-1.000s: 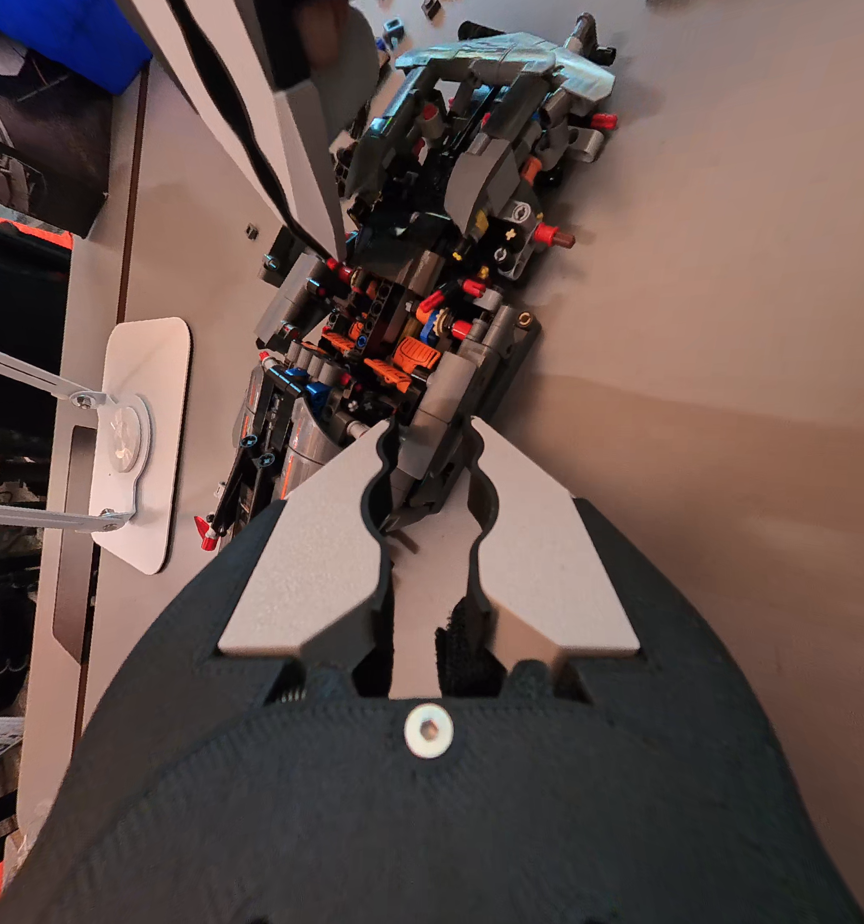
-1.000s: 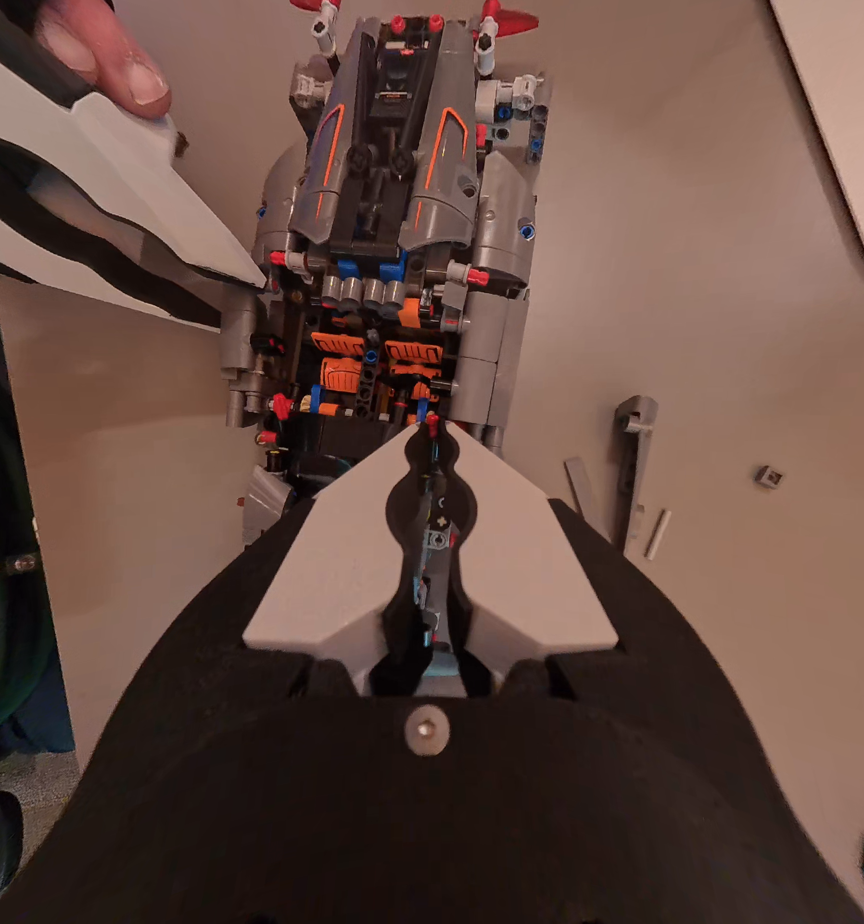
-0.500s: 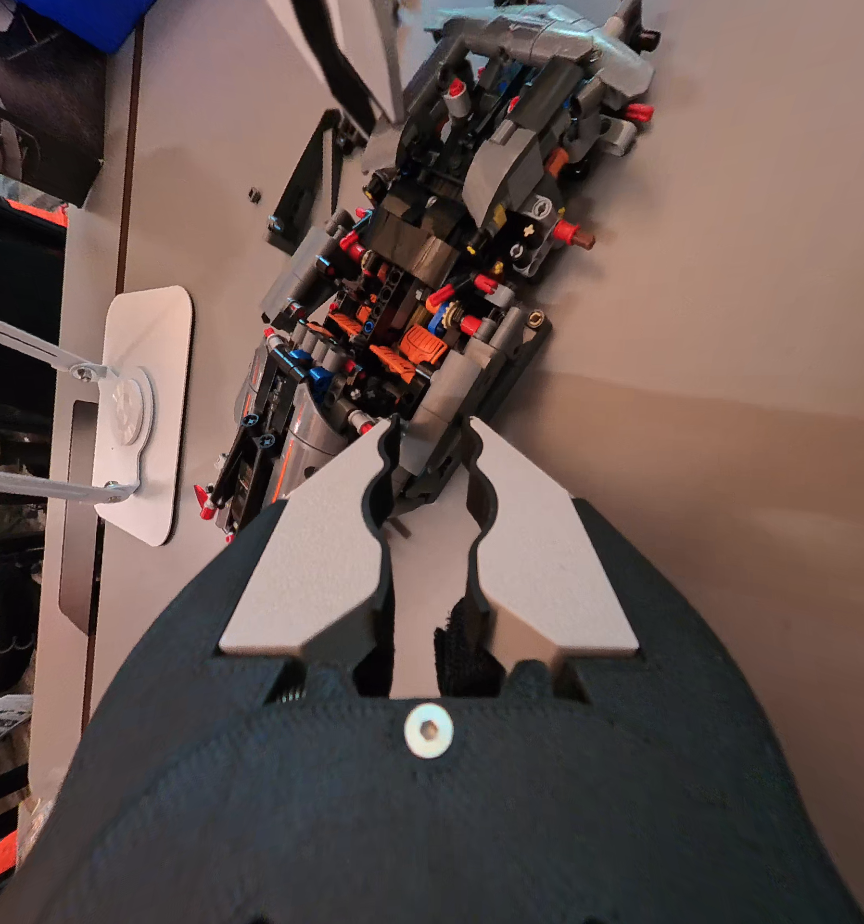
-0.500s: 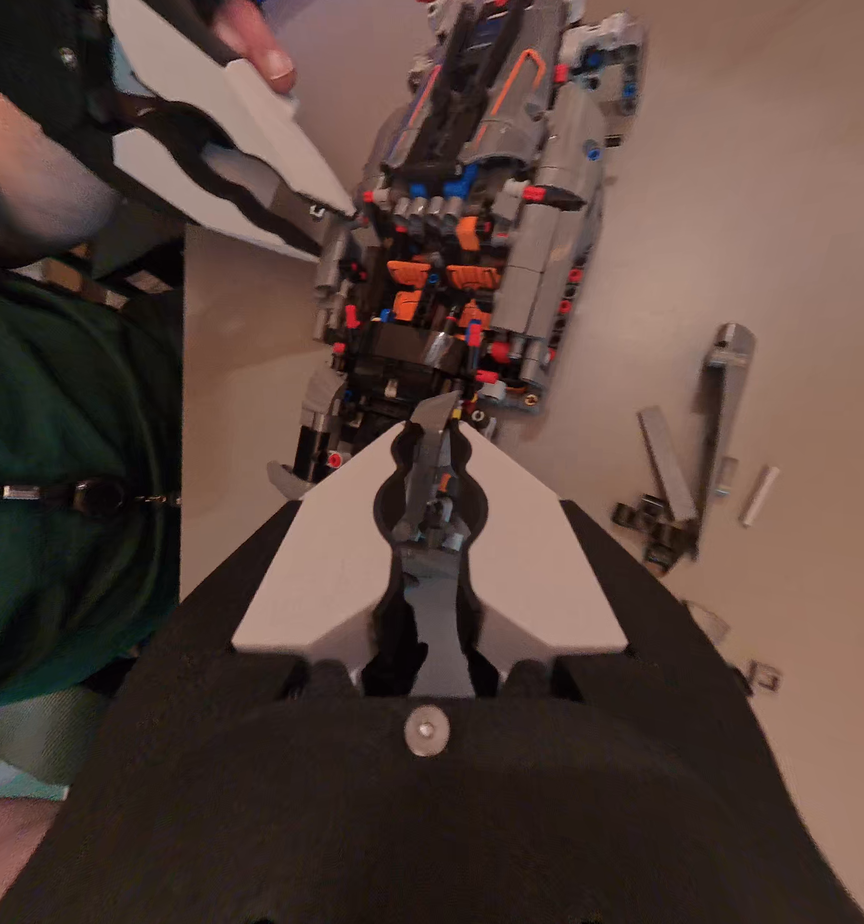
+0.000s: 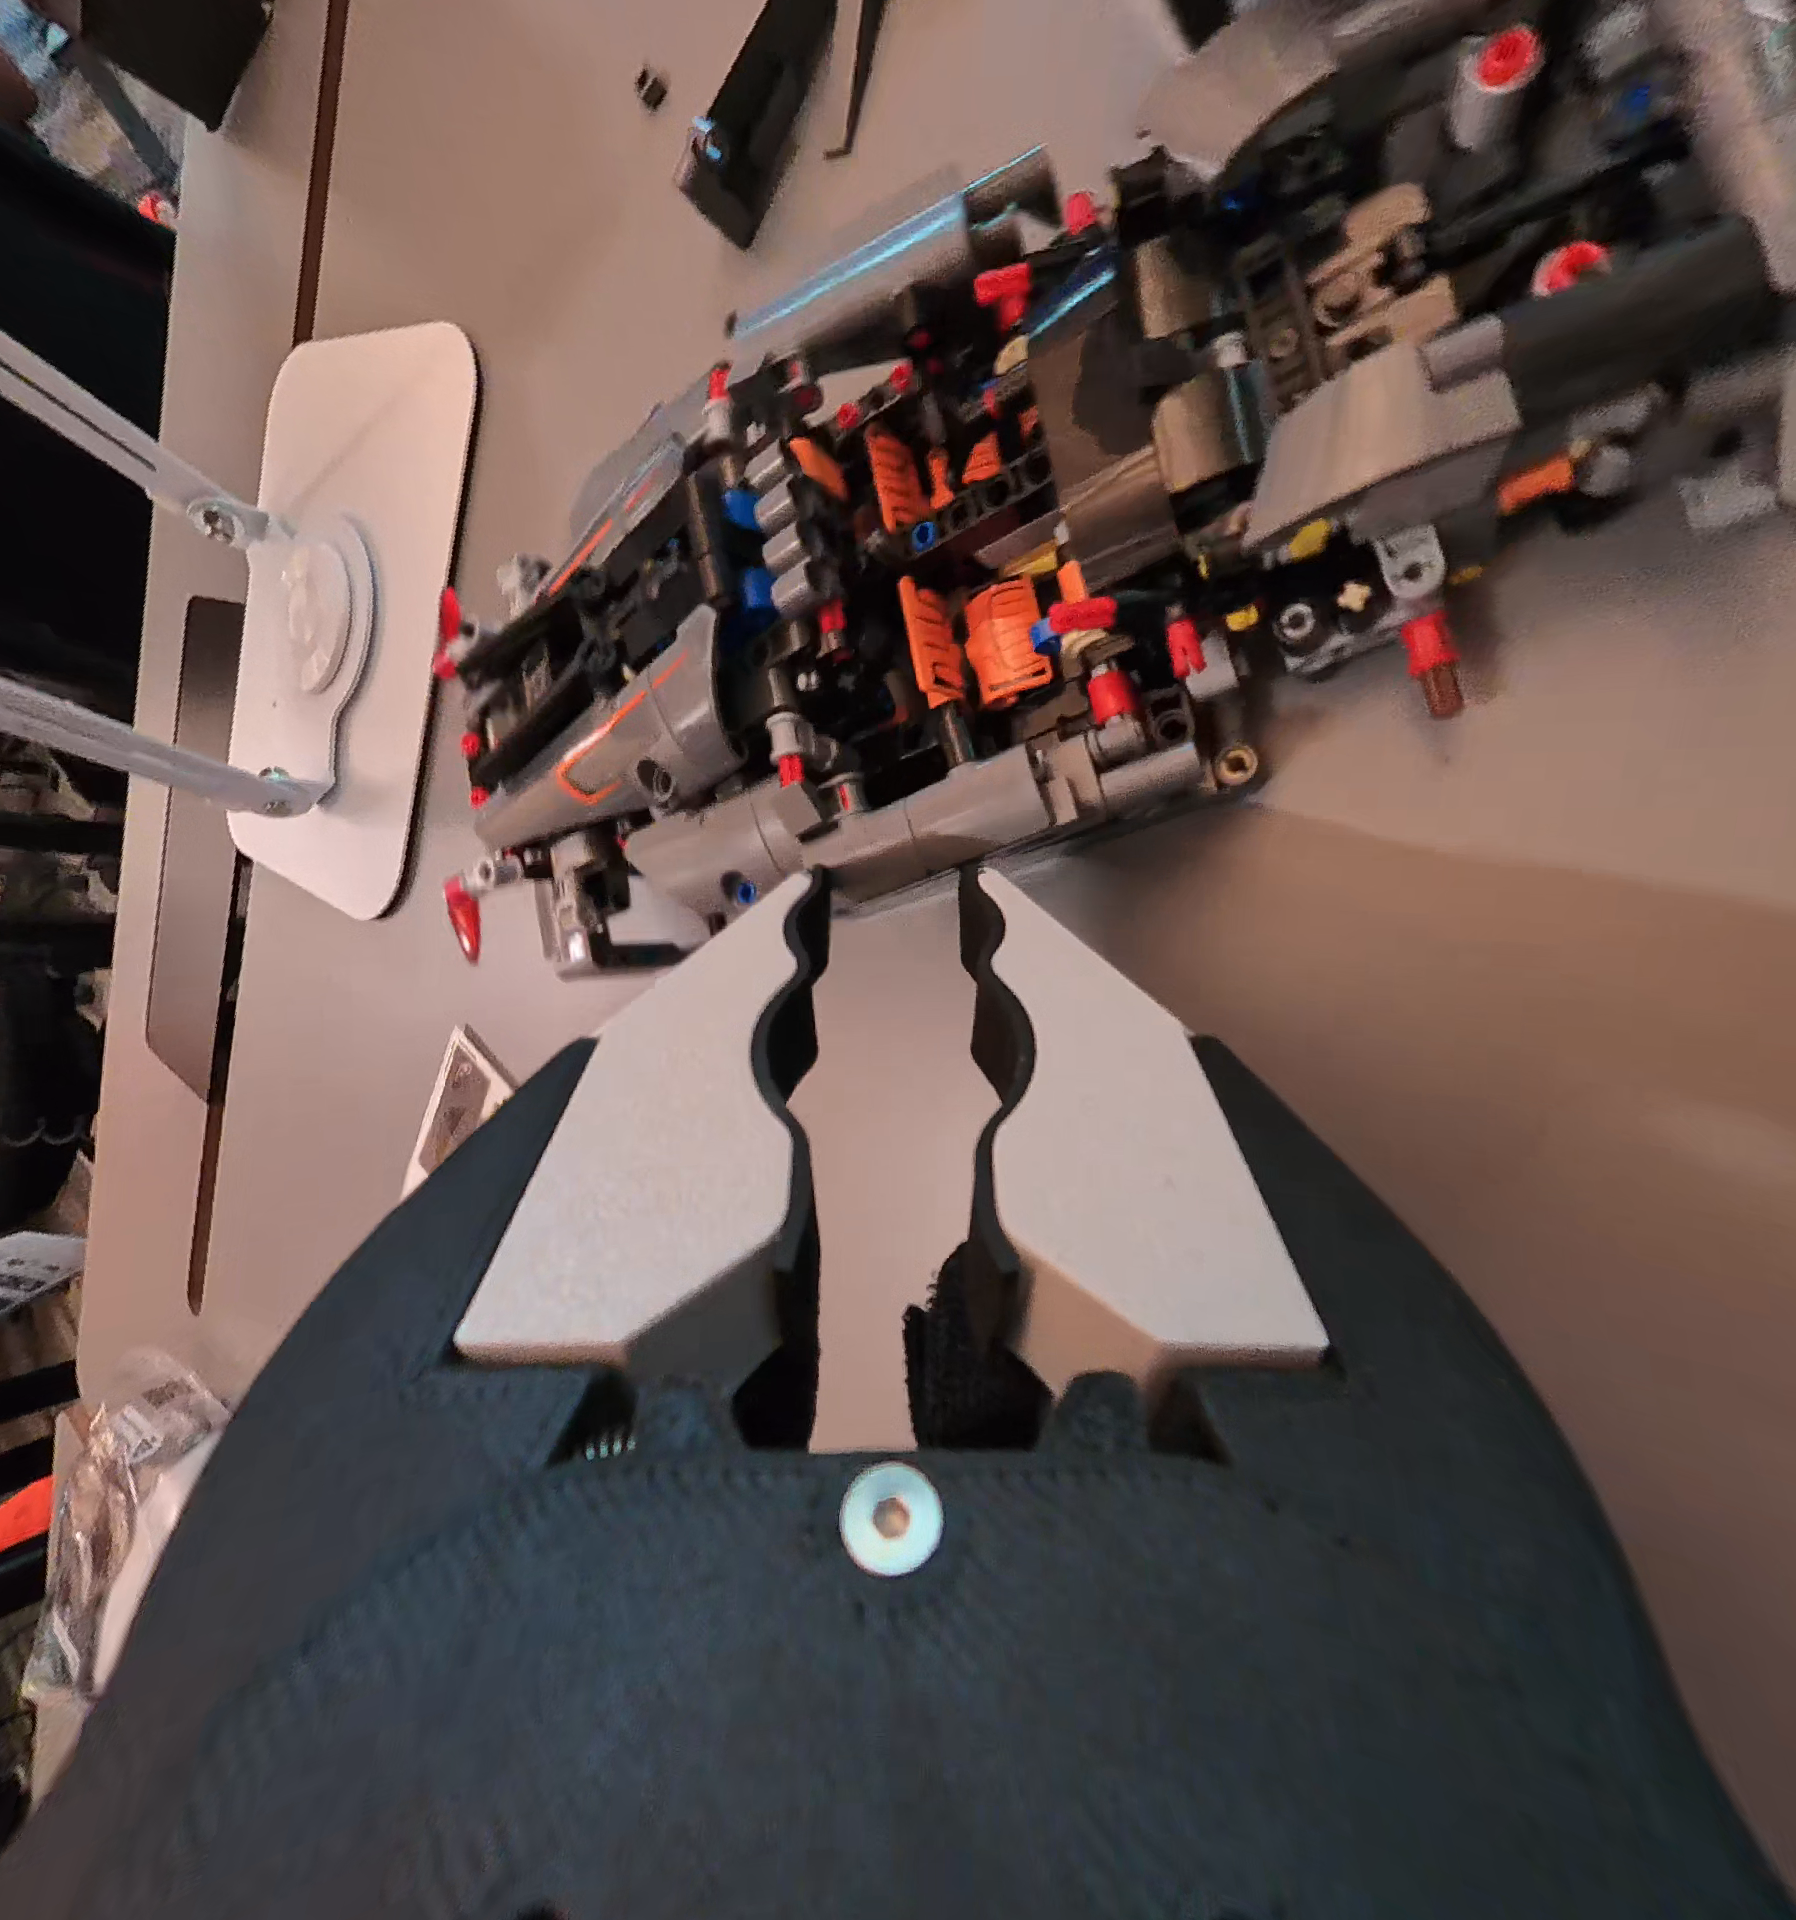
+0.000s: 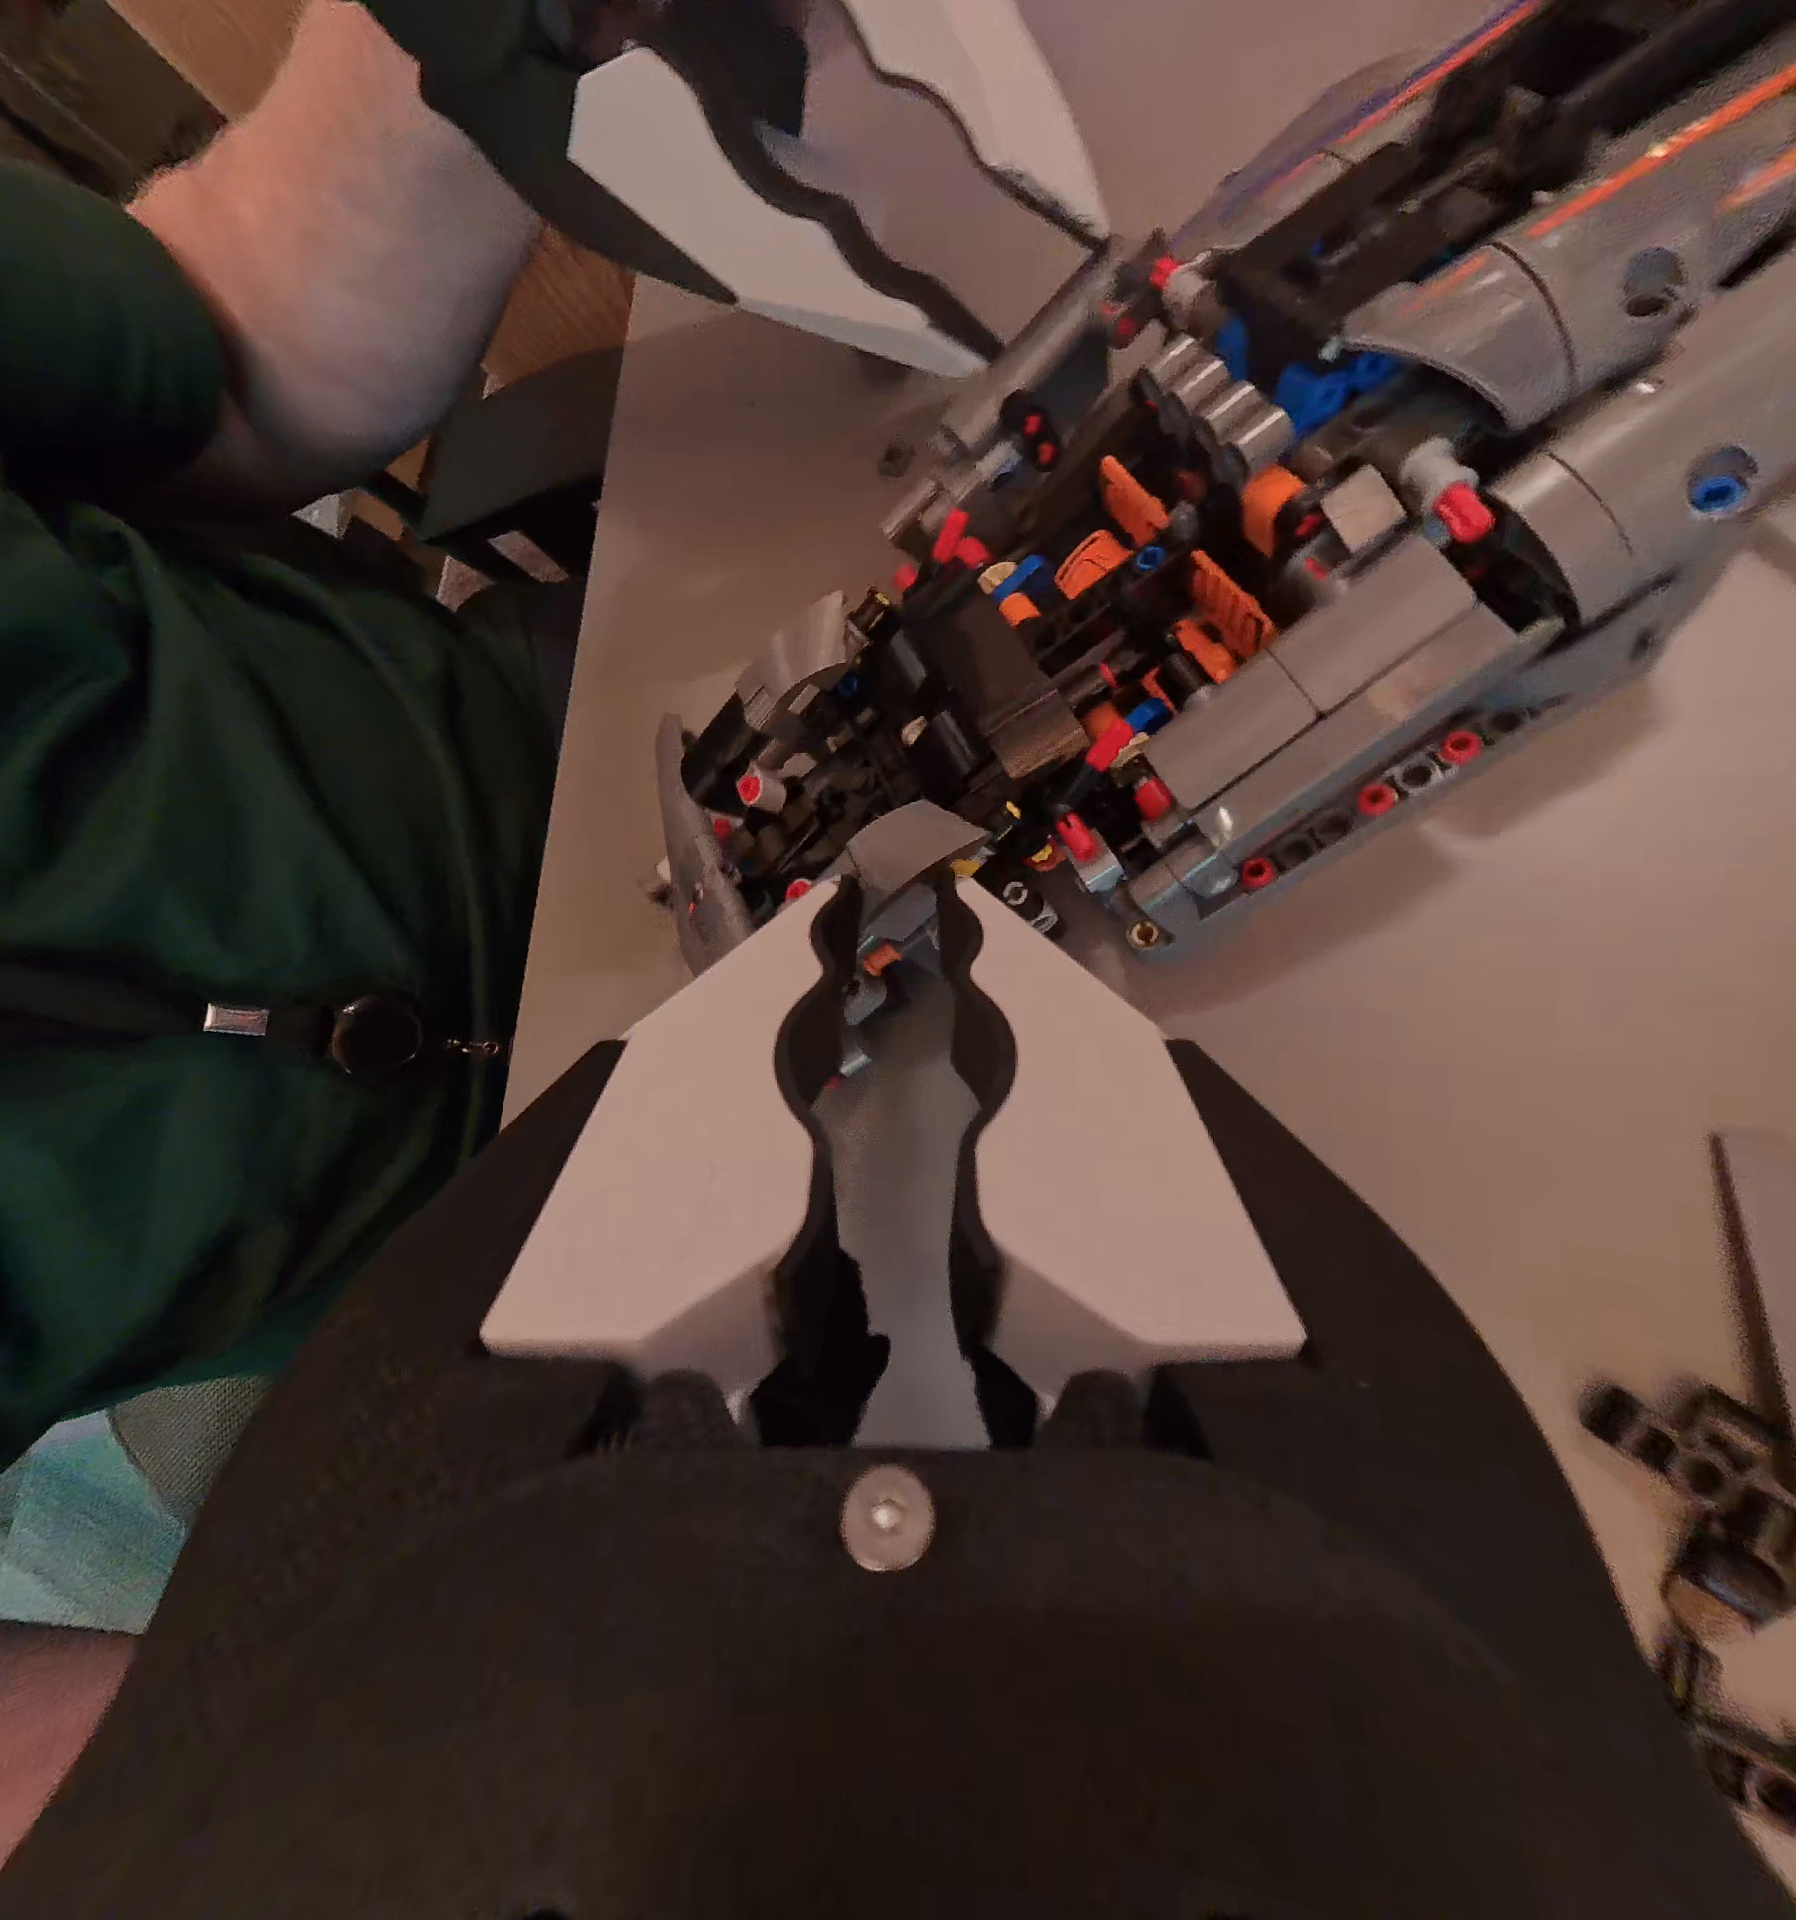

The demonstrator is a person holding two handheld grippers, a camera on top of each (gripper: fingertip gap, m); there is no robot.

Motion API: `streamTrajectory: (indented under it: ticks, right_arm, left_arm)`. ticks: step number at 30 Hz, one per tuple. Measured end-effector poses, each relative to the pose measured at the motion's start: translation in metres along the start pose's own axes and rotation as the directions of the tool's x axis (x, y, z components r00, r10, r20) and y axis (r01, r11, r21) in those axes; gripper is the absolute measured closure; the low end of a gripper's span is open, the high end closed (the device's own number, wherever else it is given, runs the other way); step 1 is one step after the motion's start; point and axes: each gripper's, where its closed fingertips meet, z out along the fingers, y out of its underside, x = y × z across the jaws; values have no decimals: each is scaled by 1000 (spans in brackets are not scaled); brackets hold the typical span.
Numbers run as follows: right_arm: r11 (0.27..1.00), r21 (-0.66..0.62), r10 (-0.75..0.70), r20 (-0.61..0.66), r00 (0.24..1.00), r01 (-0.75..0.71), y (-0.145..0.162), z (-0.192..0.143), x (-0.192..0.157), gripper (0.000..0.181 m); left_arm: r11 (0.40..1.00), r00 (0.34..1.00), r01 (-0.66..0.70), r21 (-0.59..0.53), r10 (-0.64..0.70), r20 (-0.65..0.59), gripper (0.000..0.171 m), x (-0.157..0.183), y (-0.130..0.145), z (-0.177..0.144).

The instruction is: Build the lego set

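Note:
A long grey, black and orange lego vehicle model (image 5: pixel 977 623) lies on the pale table. In the left wrist view its grey side panel sits just beyond my left gripper (image 5: pixel 899 888), whose jaws stand apart with nothing between them. In the right wrist view my right gripper (image 6: pixel 894 894) is shut on the front end of the model (image 6: pixel 1341 623), with a grey panel and small parts between its jaws. My left gripper also shows in the right wrist view (image 6: pixel 1039 296), open, with its tips at the model's far side.
A white stand base (image 5: pixel 354 623) with metal arms lies left of the model. Black flat pieces (image 5: pixel 759 135) lie beyond it. Loose dark lego parts (image 6: pixel 1725 1475) and a thin rod (image 6: pixel 1746 1278) lie to the right. A green sleeve (image 6: pixel 146 727) is by the table edge. My hands' fingertips stand some 12 centimetres from each other.
The model has swung round on the table, led by my right gripper at its front. My left gripper has let go of the side panel and drawn back until the model lies just past its tips.

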Motion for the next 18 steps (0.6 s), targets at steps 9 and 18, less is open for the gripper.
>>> streamTrajectory:
  ticks: [9,18]
  right_arm:
    - [992,119,-50,1,999,49,-12,-11,2,162]
    - [992,122,-18,-174,985,40,-8,-18,37,165]
  left_arm:
    - [992,991,122,-35,-120,54,146,-13,23,-1]
    - [933,926,359,-16,-359,-116,144,25,22,-5]
